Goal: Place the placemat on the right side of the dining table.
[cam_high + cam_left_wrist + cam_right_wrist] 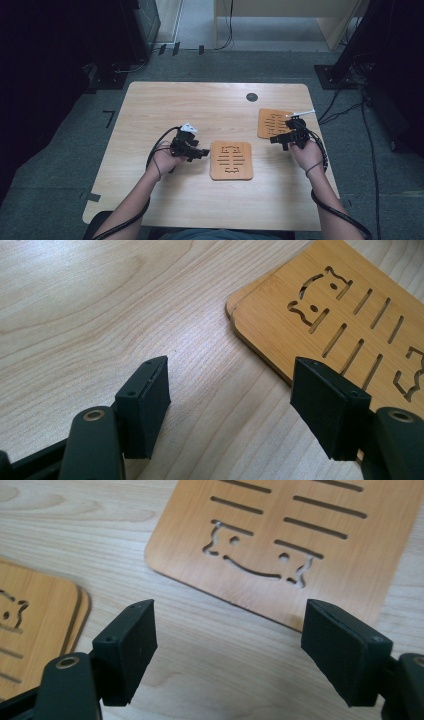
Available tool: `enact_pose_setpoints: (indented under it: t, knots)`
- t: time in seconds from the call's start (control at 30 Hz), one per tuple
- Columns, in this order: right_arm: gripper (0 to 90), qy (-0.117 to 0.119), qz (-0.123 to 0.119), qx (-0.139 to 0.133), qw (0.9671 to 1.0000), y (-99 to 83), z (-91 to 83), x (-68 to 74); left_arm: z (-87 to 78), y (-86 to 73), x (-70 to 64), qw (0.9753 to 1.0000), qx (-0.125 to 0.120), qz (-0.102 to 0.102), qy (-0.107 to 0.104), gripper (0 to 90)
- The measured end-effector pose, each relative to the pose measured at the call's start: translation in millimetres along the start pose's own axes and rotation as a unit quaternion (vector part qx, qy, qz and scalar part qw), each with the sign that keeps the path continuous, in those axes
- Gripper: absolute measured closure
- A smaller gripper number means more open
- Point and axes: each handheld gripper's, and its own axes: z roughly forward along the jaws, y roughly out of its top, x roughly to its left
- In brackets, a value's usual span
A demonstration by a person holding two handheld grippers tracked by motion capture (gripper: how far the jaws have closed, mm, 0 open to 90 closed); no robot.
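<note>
So both hands sat at the near half of the table (150, 100), each with its tongs spread wide and nothing between the jaws; you could see bare wood in the gap in both gripper views. The left gripper (199, 151) was closest to the middle mat (231, 160); that bamboo mat with the cat cut-outs lay just beside the jaw tips, off to the gripper's right, not touching as far as I could tell; in the left gripper view its rounded corner (235, 307) sat ahead and to the right, with the right-hand jaw overlapping its edge in the picture. Its long axis ran near to far across the table, so the left tongs pointed at its long side edge rather than a short end; my guess is they'd have to slide right and get a jaw under or over that edge; flat mats are a pain to pinch.

The right gripper (278, 140) was a bit farther up, pointing left, just beside the second mat (272, 122); in the right gripper view that mat (280, 540) lay ahead of the open jaws and the middle mat peeked in at the left (35, 615).

Beyond that, a dark round cable hole (252, 97) near the far edge; nothing stood in the way.
</note>
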Motion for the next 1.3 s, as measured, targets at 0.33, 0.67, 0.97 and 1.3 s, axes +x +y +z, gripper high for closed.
enact_pose_setpoints:
  t: [0.33, 0.67, 0.97, 1.3]
  knots:
    - [21.6, 0.005, -0.013, 0.001, 0.9999, -8.7, -0.8, 9.0, 0.1, 0.2, 0.0, 1.0, -0.001, -0.001, 0.001, 30.9]
    - [21.4, 0.015, -0.027, -0.001, 0.9995, -14.8, -2.5, 23.9, 1.2, 0.5, 0.6, 1.0, -0.001, -0.001, 0.0, 30.9]
    - [21.4, 0.025, -0.035, -0.002, 0.9991, -21.5, -1.6, 32.5, 0.2, 0.9, 2.1, 1.0, -0.003, -0.001, 0.003, 30.7]
    - [21.4, 0.036, -0.049, -0.003, 0.9981, -23.5, 6.0, 45.8, 2.5, 0.9, 1.7, 1.0, 0.0, 0.0, 0.005, 30.5]
